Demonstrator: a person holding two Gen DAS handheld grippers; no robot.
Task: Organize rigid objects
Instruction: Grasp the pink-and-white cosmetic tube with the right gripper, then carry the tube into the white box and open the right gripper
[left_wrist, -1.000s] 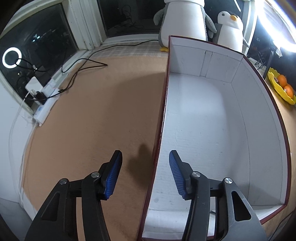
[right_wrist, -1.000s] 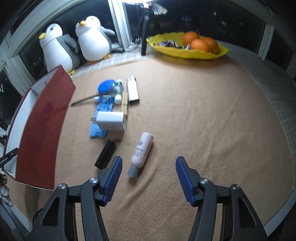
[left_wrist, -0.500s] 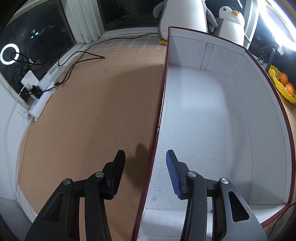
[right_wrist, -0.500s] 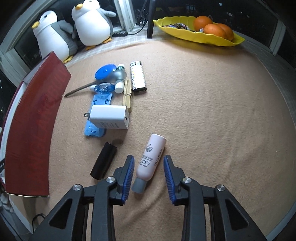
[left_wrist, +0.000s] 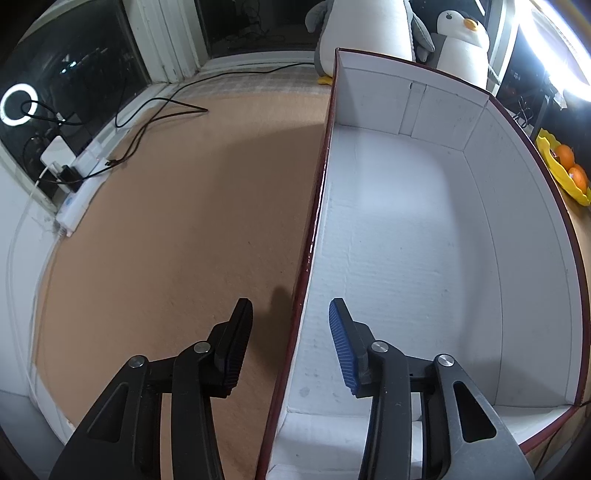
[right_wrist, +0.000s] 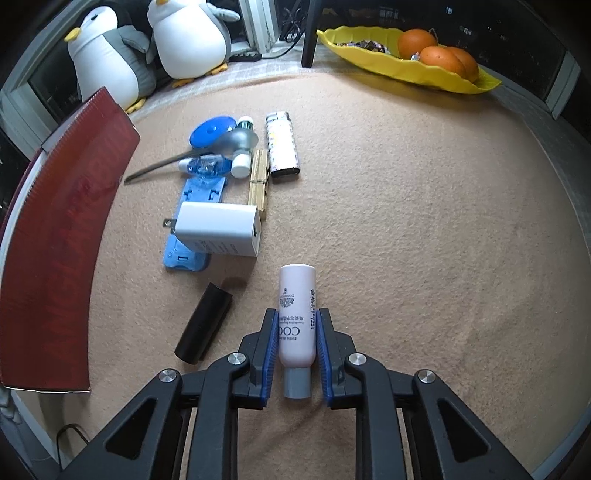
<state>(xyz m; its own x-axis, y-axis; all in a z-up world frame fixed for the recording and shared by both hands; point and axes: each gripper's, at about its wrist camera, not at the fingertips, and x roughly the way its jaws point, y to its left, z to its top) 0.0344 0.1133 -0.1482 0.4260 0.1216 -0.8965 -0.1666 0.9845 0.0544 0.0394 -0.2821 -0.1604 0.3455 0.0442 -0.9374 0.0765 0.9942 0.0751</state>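
Note:
My right gripper (right_wrist: 295, 321) is shut on a pink bottle (right_wrist: 297, 306) with a grey cap that lies on the tan carpet. Beside it lie a black tube (right_wrist: 203, 323), a white charger (right_wrist: 218, 229) on a blue holder (right_wrist: 184, 258), a wooden clothespin (right_wrist: 258, 177), a lighter (right_wrist: 282, 147), a spoon (right_wrist: 207, 147) and a blue lid (right_wrist: 210, 127). My left gripper (left_wrist: 291, 314) is open and straddles the left wall of an empty white-lined red box (left_wrist: 406, 240). The box's red outer wall shows in the right wrist view (right_wrist: 62, 229).
Two plush penguins (right_wrist: 184, 40) stand behind the box. A yellow dish with oranges (right_wrist: 406, 62) sits at the back right. Cables and a power strip (left_wrist: 81, 184) lie along the window at the far left.
My right gripper moved forward and closed on the pink bottle. My left gripper narrowed slightly and shifted over the box's left wall.

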